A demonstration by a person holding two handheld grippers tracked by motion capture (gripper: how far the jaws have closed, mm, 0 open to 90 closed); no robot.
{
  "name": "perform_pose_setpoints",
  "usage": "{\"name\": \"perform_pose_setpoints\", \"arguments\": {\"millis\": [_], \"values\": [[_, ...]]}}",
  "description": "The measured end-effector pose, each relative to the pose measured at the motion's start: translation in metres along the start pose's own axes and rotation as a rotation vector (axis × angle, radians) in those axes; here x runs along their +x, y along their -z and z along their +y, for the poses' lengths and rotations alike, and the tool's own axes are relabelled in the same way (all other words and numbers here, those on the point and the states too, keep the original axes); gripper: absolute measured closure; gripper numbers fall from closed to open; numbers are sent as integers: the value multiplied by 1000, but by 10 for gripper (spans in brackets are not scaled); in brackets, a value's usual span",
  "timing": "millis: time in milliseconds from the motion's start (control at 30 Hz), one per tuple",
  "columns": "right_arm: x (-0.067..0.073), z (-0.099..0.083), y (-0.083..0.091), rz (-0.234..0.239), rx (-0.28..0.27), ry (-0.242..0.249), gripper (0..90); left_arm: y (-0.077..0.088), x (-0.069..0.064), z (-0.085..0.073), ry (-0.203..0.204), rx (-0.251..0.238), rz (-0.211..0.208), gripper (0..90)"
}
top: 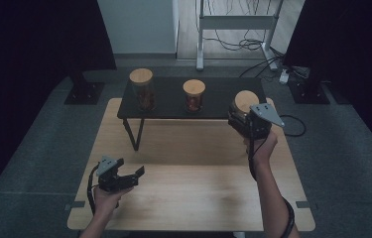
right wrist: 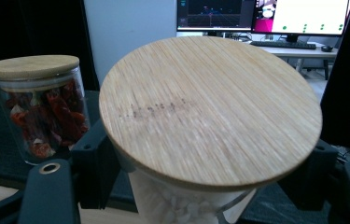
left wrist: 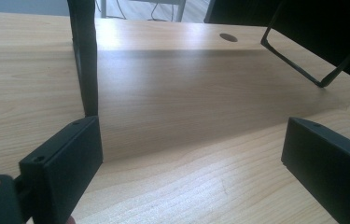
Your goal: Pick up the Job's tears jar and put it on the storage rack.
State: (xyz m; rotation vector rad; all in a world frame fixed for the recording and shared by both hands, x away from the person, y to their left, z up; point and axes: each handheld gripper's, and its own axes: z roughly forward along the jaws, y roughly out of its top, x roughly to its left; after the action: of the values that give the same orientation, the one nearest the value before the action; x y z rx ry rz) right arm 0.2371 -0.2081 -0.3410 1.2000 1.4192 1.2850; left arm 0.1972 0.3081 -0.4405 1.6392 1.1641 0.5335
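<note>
Our right hand-held gripper (right wrist: 205, 186) is clenched on the white-filled jar (right wrist: 210, 112) at the black shelf's (top: 173, 106) right end, seemingly just lifted. Next we carry it upright to the counter (top: 193, 188). The left hand-held gripper (left wrist: 191, 163) idles, released.

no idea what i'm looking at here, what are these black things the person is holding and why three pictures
A person stands at a wooden table and holds a hand-held grasping tool in each hand. The high view looks down from above; the other two come from small cameras riding on each tool, looking along its black jaws.

On the table stands a low black shelf with two wooden-lidded glass jars on it: a tall jar and a jar of red pieces.

The right tool is shut on a third jar with white contents, at the shelf's right end. The left tool is open and holds nothing, low over the table.
</note>
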Motion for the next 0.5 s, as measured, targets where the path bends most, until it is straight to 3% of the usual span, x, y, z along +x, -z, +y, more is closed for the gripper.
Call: {"name": "perform_pose_setpoints", "arguments": {"millis": [500], "values": [[6,8,-22,-6,5,14,250,-1,1,-1,-1,0,9,49]]}}
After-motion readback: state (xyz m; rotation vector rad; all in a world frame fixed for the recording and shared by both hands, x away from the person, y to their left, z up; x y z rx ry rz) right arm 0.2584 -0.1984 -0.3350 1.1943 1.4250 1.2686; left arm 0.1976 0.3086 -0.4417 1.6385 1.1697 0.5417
